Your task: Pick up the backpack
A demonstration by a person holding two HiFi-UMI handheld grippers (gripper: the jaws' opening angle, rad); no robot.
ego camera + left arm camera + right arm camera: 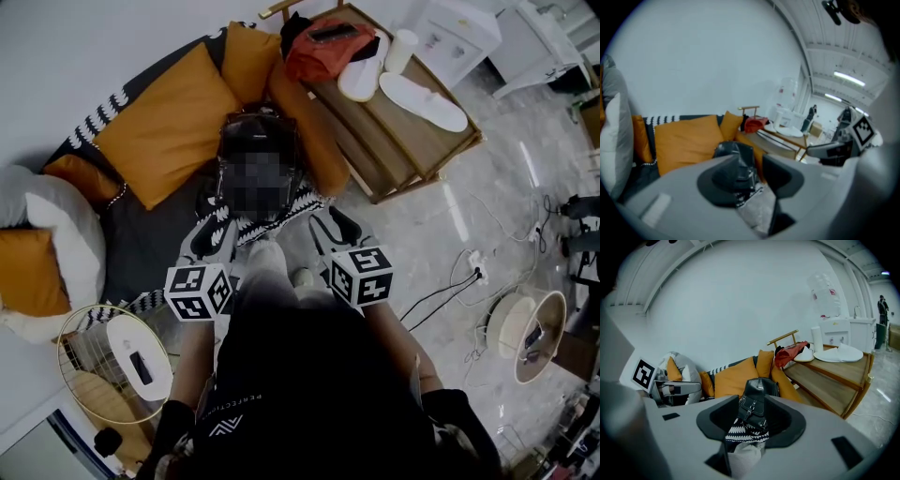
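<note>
The person wears a black top (319,394) with pale lettering at seven o'clock. The grey left tongs (214,242) and right tongs (336,230) each bear a black-and-white marker cube (199,291).

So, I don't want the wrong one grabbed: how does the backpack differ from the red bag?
Colour: the backpack is glossy black with metal buckles, while the red bag is dull red cloth.
Pose: the backpack stands upright in front of the orange cushions; the red bag lies slumped.
Place: the backpack sits low on the dark mat, and the red bag lies up on the wooden bench.
Both look like soft bags.
</note>
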